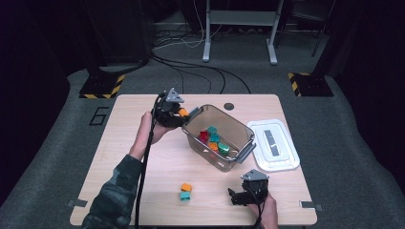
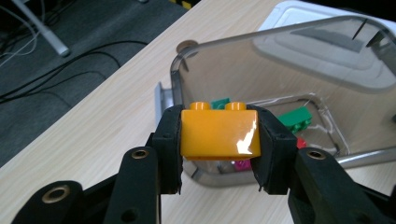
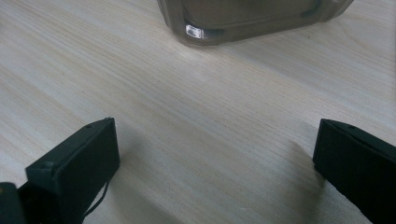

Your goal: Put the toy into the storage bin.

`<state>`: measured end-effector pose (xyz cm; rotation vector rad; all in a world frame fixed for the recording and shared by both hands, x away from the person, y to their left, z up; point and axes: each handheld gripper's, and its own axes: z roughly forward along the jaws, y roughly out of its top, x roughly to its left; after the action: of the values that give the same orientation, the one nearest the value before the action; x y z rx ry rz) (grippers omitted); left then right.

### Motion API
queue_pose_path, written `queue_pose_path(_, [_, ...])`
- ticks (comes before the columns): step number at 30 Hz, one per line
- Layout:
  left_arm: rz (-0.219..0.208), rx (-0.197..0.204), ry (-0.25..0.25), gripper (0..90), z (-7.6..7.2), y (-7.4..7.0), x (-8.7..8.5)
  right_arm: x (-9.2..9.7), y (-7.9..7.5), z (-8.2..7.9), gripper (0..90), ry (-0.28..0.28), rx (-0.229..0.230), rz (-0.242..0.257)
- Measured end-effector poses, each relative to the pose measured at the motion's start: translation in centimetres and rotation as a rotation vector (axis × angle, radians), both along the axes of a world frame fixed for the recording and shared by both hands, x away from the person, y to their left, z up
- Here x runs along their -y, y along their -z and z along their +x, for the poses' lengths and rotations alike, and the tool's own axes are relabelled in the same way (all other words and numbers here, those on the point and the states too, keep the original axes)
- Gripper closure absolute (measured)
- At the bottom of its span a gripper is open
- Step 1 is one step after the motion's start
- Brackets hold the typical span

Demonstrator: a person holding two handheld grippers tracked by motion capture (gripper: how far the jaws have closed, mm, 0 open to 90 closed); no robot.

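My left gripper (image 1: 181,113) is shut on an orange brick (image 2: 220,133), held just at the near-left rim of the clear plastic bin (image 1: 240,128). In the left gripper view both black jaws press the brick's sides, and its two studs point up. Several bricks, red, teal, orange and green, lie inside the bin (image 2: 280,70). An orange brick (image 1: 186,187) and a teal brick (image 1: 185,195) rest together on the table near the front. My right gripper (image 1: 235,196) rests low at the front right, jaws wide apart (image 3: 215,154) with only bare wood between them.
The bin's white lid (image 1: 274,144) lies flat to the right of the bin. A small dark round disc (image 1: 229,106) sits behind the bin. The bin's corner (image 3: 205,28) lies ahead of my right gripper. The wooden table (image 1: 133,157) ends in grey carpet.
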<state>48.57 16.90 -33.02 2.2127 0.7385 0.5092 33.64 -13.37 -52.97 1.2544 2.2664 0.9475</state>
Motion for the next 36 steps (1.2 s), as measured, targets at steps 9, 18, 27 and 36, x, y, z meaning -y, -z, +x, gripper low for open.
queue_pose_path(9, [0.023, -0.038, 0.008, 58.5, 2.0, 1.3, 1.8, 0.0, 0.0, 0.0, 0.0, 0.0, 0.0, 0.0])
queue_pose_path(18, [0.053, -0.063, 0.032, 58.5, 3.0, 2.0, 3.2, 0.0, 0.0, 0.0, 0.0, 0.001, 0.001, 0.0])
queue_pose_path(27, [0.056, -0.094, 0.026, 58.2, 3.9, 2.9, 3.5, 0.0, 0.0, 0.0, 0.0, 0.0, 0.0, 0.0])
queue_pose_path(36, [0.022, -0.111, -0.007, 24.4, 3.5, 2.4, 2.8, 0.0, 0.0, 0.0, 0.0, 0.0, 0.001, 0.0])
